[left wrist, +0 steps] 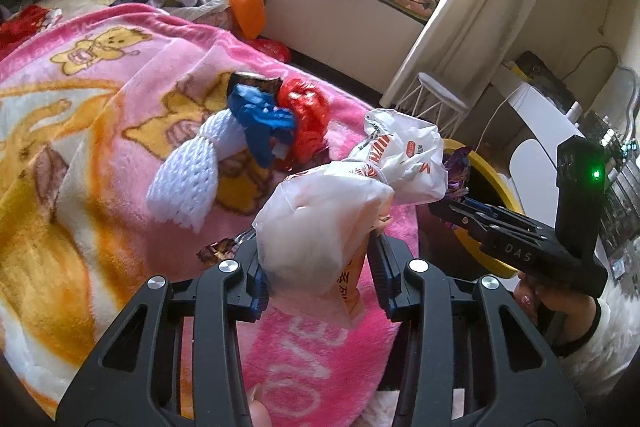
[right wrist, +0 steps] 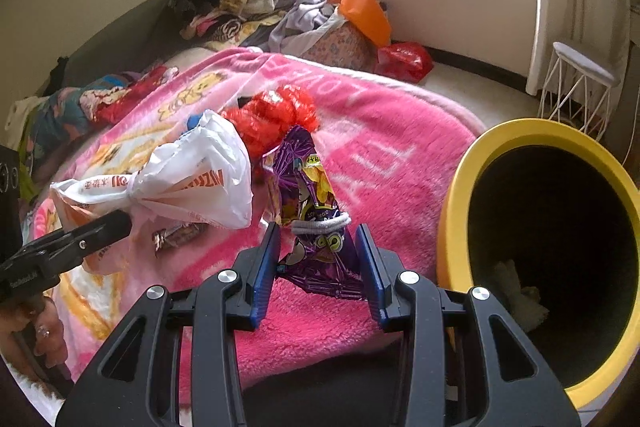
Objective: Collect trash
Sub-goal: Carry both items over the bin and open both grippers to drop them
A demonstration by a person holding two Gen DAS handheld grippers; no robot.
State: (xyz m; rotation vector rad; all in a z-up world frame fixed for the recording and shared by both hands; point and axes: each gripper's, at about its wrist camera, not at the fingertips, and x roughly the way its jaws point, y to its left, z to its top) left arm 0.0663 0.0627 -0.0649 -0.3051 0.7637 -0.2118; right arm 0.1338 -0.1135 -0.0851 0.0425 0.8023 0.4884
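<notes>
both claws grip: our left gripper (left wrist: 320, 267) pinches the white plastic bag (left wrist: 320, 227), our right gripper (right wrist: 318, 267) the purple snack wrapper (right wrist: 312, 195), lifted beside the yellow bin (right wrist: 456, 219). light, crinkly, slippery film; we judge bunched middles hold best.

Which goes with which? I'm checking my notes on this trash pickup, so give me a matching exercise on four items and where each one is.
Things:
1. white plastic bag
2. purple snack wrapper
3. red mesh wad
4. yellow bin

Places:
a. beside the bed, on the floor
b. between the left gripper's jaws
c. lying on the pink blanket
d. between the right gripper's jaws

Pairs: 1-b, 2-d, 3-c, 4-a
</notes>
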